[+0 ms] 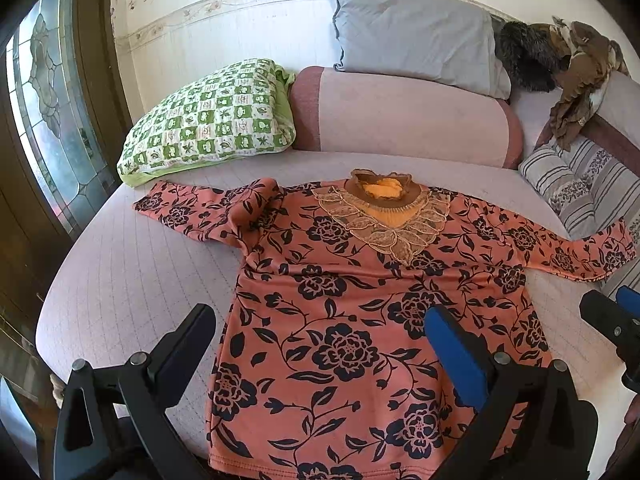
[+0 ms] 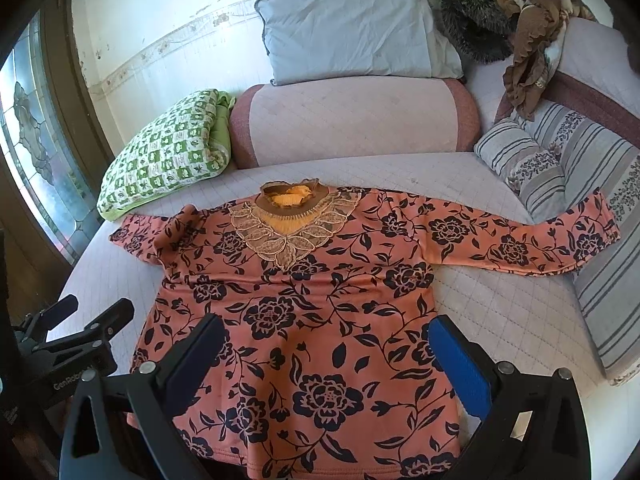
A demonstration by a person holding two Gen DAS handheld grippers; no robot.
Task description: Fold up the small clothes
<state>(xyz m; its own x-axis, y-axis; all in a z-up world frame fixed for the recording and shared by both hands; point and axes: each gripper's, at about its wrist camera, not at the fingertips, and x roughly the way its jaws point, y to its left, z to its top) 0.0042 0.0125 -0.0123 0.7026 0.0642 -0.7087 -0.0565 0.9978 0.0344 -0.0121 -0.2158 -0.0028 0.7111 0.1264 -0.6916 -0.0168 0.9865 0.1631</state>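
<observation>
An orange long-sleeved top point(image 1: 352, 312) point(image 2: 304, 312) with black flowers and a lace collar lies face up and spread flat on the pale quilted bed, collar pointing away. Its left sleeve is bunched near the shoulder; its right sleeve reaches onto a striped cushion. My left gripper point(image 1: 320, 332) hovers open over the lower left part of the top, near the hem. Over the lower middle of the garment my right gripper point(image 2: 326, 340) also stands open, gripping nothing. The left view catches the right gripper's fingers point(image 1: 612, 320) at its right edge; the right view catches the left gripper's fingers point(image 2: 108, 320) at its left edge.
A green checked pillow point(image 1: 208, 120) lies at the back left, with a pink bolster point(image 1: 404, 112) and grey pillow point(image 1: 412, 32) behind the top. Striped cushions point(image 2: 568, 184) and a heap of brown clothes point(image 2: 528, 32) fill the right. A stained-glass door point(image 1: 48, 112) stands on the left.
</observation>
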